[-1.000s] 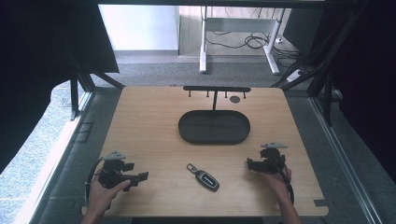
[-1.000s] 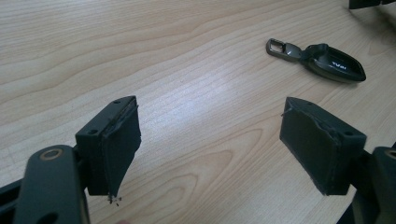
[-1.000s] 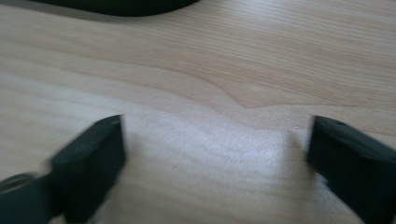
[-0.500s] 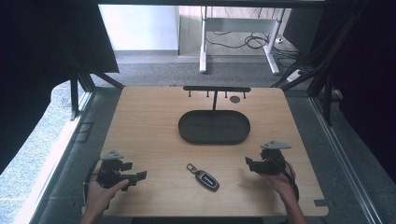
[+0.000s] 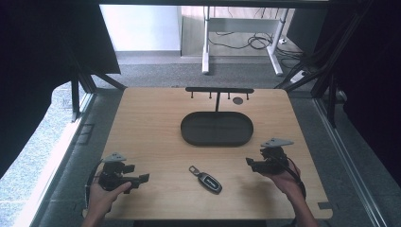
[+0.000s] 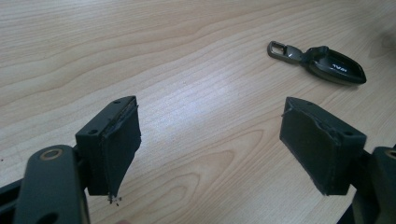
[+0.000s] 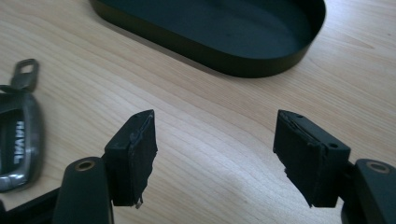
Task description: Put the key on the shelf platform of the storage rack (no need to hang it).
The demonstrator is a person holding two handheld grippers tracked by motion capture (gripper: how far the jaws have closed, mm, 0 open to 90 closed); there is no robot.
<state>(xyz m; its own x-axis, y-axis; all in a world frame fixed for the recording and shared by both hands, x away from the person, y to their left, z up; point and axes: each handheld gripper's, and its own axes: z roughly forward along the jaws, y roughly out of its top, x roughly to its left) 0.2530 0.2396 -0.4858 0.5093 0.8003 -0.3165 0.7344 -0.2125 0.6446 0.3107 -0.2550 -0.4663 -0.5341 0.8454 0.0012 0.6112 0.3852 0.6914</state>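
My left tongs [image 5: 142,178] and right tongs [image 5: 249,163] were both wide open and empty; the flat car key [image 5: 207,179] between them risked skidding across the smooth table [image 5: 151,123] if pinched off-centre.

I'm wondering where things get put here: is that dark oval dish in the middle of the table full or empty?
Empty. The black oval metal tray shows only its bare dark floor in the high view and the right gripper view.
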